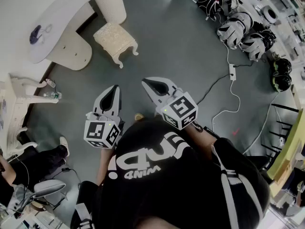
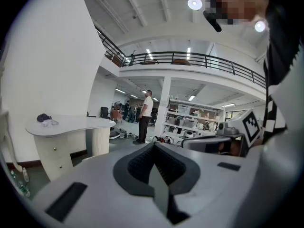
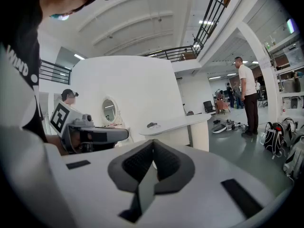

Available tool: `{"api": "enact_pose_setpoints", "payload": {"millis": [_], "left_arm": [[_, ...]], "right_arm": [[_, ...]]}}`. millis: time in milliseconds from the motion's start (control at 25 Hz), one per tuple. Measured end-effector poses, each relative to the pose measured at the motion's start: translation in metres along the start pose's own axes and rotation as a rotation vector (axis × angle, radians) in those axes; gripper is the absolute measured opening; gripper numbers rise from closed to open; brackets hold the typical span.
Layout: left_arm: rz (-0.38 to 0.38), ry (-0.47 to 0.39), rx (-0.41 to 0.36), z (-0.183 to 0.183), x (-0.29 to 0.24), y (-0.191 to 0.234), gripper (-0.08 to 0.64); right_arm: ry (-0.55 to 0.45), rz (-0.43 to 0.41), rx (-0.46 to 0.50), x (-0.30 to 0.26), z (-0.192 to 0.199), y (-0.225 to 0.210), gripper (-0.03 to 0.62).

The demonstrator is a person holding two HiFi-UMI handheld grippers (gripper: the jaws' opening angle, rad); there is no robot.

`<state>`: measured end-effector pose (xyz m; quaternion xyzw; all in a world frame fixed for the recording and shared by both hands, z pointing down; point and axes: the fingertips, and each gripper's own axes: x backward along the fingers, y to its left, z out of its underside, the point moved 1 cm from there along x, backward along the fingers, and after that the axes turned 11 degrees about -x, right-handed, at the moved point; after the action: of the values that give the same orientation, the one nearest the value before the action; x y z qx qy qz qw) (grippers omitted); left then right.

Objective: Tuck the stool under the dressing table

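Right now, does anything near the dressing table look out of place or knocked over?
The stool stands upright but out on the open floor beside the dressing table, not tucked under it. A white cable with a power strip trails loose across the floor to its right. Nothing looks spilled or broken.

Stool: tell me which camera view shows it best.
Head view. The cream stool shows whole from above, standing on the floor near the dressing table, not under it. Neither gripper view shows the stool; both catch the dressing table instead.
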<state>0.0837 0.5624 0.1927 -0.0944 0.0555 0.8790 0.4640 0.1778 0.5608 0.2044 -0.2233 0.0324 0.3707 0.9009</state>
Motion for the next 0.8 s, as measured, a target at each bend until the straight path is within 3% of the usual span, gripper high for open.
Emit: {"api": "enact_pose_setpoints", "payload": {"millis": [480,800], "left_arm": [[-0.017,0.014,0.008,0.003,-0.008,-0.012,0.009],[-0.08,0.029,0.018,0.013,-0.026,-0.01,0.009]], "right_arm": [[-0.011,-0.021,-0.017,0.012,-0.002,-0.016,0.023],[-0.001,-0.037,-0.013,0.018,-0.004,-0.051,0.023]]}}
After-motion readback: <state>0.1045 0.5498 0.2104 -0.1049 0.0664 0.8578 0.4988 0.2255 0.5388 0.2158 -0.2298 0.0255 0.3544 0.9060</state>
